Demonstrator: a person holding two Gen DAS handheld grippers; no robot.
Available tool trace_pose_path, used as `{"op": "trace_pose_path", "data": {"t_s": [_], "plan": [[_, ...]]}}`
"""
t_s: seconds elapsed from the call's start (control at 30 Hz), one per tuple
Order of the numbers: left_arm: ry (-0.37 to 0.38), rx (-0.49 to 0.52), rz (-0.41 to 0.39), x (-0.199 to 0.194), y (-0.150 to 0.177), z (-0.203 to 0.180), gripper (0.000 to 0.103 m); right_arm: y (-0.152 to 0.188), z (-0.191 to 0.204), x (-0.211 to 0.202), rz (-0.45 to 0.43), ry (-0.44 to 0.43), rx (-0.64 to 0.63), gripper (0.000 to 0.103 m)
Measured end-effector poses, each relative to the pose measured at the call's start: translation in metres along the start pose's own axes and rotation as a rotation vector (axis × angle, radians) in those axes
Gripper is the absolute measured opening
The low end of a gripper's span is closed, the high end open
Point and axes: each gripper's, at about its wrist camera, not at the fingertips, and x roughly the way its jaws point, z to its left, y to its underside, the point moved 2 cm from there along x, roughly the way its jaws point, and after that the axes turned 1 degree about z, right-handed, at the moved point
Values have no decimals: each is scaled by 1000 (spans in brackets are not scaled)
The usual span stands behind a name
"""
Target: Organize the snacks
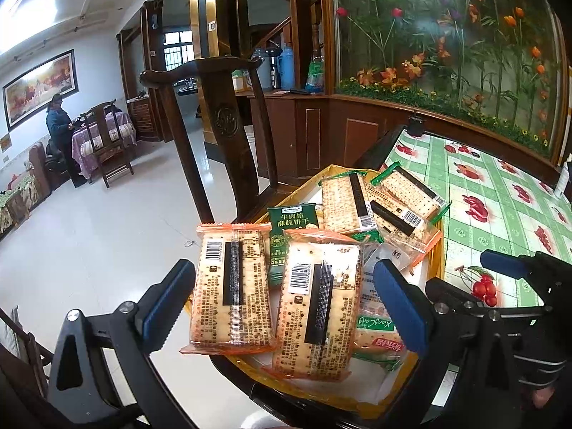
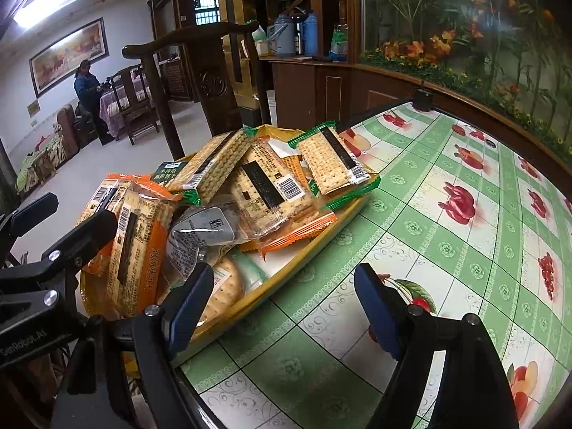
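Observation:
A yellow tray [image 2: 311,261] at the table's left edge is piled with snack packets. Two orange-trimmed cracker packets [image 1: 232,286] [image 1: 318,307] lean up side by side between my left gripper's blue pads [image 1: 164,304]. My left gripper [image 1: 282,305] is open wide around them, and I see no pad pressing. Further back lie green-trimmed cracker packets [image 2: 329,164], a dark green packet [image 1: 293,221] and a grey-wrapped snack [image 2: 207,225]. My right gripper [image 2: 286,311] is open over the tablecloth just right of the tray, with nothing between its fingers. In the left wrist view the right gripper [image 1: 507,264] shows at the right.
The table carries a green-and-white fruit-print cloth [image 2: 447,250]. A dark wooden chair [image 1: 221,125] stands right behind the tray. A person [image 1: 60,132] stands at another table far left. A wooden cabinet with thermos flasks [image 2: 307,32] and a flower wall are behind.

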Motion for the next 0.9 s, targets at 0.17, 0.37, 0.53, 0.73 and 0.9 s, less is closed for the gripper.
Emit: {"op": "trace_pose_path", "data": {"t_s": [0.17,0.37,0.53,0.73,0.9], "plan": [[-7,0,5,1,-1,2,100,0,0,1,6,5,-8,81],[-17,0,1,1,-2,3,100,-1,0,2,9,2,-12,81],[-18,4,8,3,-1,2,100,-1,0,3,14,-3,-15,81],[-20,6,-1,4,-1,1,100,0,1,6,24,-6,-17,81],[-30,17,-13,3,1,-3,100,1,2,6,26,-8,-19,81]]}}
